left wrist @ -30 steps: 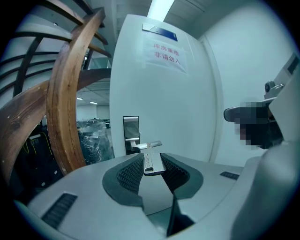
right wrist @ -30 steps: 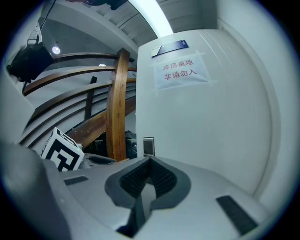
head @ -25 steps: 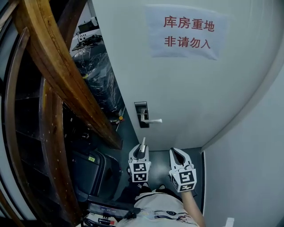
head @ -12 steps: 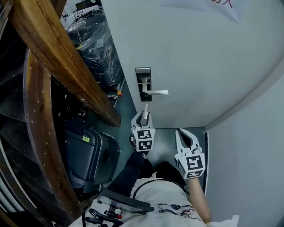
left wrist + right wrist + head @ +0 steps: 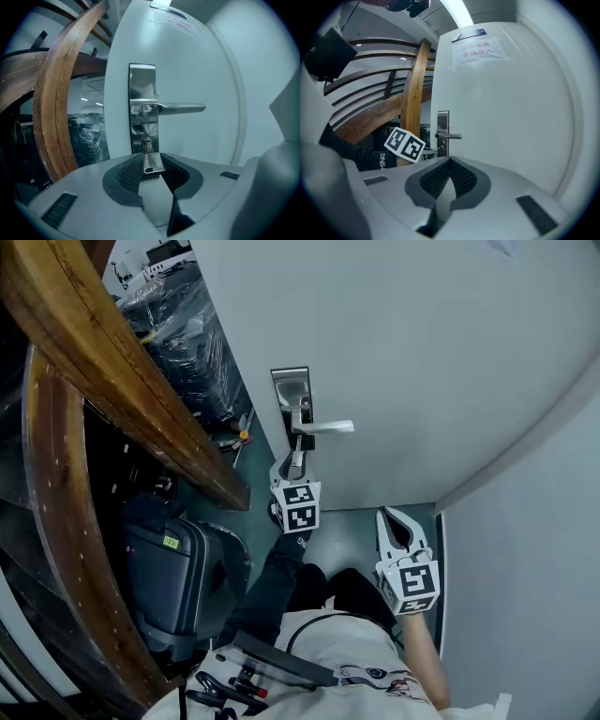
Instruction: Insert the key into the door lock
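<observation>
Nearest the person, the right gripper (image 5: 392, 521) hangs low at the right by the foot of the door, its jaws together with nothing between them. It has taken no part in the approach. Further out and to the left, the left gripper (image 5: 296, 463) is clamped on the key (image 5: 152, 162), the silver head pinched between the ribbed pads. Over the last second this gripper has gone from well below the lever handle (image 5: 323, 427) to just under it, right at the lower end of the lock plate (image 5: 290, 390). The paper notice has meanwhile slid out of the top of the head view. That closes most of the gap, so I judge the task to be at its final alignment rather than still in transit. The key's long axis runs near to far along the gripper's own line. Its head is near in the pads, its narrow blade points far at the door (image 5: 422, 352), and its broad face is turned upward. In the left gripper view the blade tip sits right at the keyhole (image 5: 146, 141). I cannot tell whether it has entered the slot or stops just short.
</observation>
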Available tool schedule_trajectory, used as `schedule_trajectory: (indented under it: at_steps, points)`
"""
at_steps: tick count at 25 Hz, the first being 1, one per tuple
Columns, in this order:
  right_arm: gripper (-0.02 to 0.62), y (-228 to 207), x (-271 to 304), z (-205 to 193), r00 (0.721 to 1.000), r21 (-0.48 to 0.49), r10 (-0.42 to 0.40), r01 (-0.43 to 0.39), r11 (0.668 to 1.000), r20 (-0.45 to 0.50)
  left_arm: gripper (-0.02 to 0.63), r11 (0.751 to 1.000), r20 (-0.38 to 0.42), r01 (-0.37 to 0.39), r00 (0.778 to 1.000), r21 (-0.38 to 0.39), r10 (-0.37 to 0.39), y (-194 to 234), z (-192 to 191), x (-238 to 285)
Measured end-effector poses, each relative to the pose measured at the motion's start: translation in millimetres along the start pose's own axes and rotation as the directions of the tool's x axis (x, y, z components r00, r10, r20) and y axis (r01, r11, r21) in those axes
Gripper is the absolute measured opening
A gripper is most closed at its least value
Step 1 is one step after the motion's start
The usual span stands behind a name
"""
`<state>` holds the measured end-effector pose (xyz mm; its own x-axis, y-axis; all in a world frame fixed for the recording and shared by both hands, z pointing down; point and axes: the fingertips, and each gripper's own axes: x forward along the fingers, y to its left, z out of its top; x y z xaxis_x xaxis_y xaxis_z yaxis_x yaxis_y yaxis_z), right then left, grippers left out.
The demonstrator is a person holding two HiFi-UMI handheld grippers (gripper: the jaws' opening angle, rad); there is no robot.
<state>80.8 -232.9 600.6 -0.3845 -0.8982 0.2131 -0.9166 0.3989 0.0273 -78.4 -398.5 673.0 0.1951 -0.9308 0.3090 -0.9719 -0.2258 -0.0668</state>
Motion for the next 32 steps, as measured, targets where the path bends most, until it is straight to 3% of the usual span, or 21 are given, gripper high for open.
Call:
schedule_trajectory:
  at_steps: [18, 32]
  points:
    - [0.006, 0, 13, -13, 1.000, 0.029, 0.008, -0.008, 1.000, -0.006, 0.117, 1.000, -0.019, -0.013, 1.000, 0.013, 0.014, 3, 5, 21]
    - [0.006, -18, 12, -21, 1.000, 0.068, -0.024, 0.024, 0.997, -0.015, 0.117, 0.994, -0.107, -0.106, 0.989, 0.019, 0.107, 9, 8, 51]
